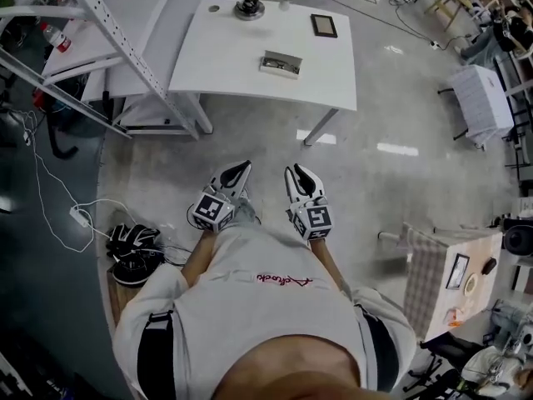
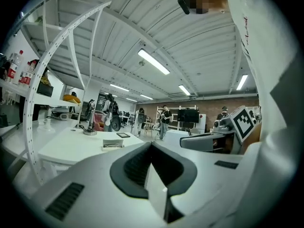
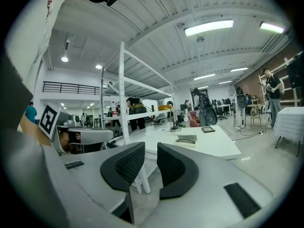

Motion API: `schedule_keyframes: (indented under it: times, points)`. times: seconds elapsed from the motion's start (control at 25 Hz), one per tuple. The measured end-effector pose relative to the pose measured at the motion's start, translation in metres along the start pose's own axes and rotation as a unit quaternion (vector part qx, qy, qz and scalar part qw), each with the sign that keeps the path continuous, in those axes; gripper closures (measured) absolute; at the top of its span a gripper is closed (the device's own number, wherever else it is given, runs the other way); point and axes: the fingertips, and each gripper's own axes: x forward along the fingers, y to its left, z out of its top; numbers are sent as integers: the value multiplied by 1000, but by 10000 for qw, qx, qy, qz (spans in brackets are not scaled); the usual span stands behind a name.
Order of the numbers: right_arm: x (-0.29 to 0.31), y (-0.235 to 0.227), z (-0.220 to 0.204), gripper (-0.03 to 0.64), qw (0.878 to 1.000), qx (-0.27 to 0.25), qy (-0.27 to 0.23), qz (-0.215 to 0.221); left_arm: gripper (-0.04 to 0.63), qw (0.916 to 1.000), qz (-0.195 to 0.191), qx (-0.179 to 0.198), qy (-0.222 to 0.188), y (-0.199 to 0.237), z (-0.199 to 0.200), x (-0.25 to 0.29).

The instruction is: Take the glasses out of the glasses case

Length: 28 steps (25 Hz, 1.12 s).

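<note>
The glasses case (image 1: 280, 63), a flat greyish box, lies shut on the white table (image 1: 218, 67) some way ahead of me; it also shows small in the left gripper view (image 2: 113, 144) and the right gripper view (image 3: 186, 139). No glasses are visible. Both grippers hang side by side over the floor, well short of the table and pointing toward it. My left gripper (image 1: 242, 168) (image 2: 151, 144) has its dark pads meeting, with nothing between them. My right gripper (image 1: 296, 173) (image 3: 151, 152) shows a narrow gap between its pads and holds nothing.
On the table stand a dark flat tablet-like object (image 1: 324, 25) and a round-based stand (image 1: 248, 8). A white metal shelving rack (image 1: 100, 25) flanks the table's left. Cables and black gear (image 1: 133, 250) lie on the floor at my left, and a checked-cloth table (image 1: 433, 275) is at my right.
</note>
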Motion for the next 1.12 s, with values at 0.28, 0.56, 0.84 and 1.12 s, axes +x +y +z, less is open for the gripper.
schedule_keyframes:
  times: [0.28, 0.56, 0.84, 1.12]
  points:
    - [68, -7, 23, 537, 9997, -24, -22, -233, 597, 9997, -227, 49, 52, 66, 24, 29]
    - [123, -8, 27, 536, 9992, -56, 42, -383, 597, 9988, -463, -116, 53, 115, 25, 46]
    - [142, -18, 20, 537, 9984, 6, 176, -543, 597, 9980, -587, -122, 187, 134, 20, 64]
    - [164, -42, 16, 536, 9978, 64, 213, -630, 597, 9969, -724, -100, 300, 147, 16, 95]
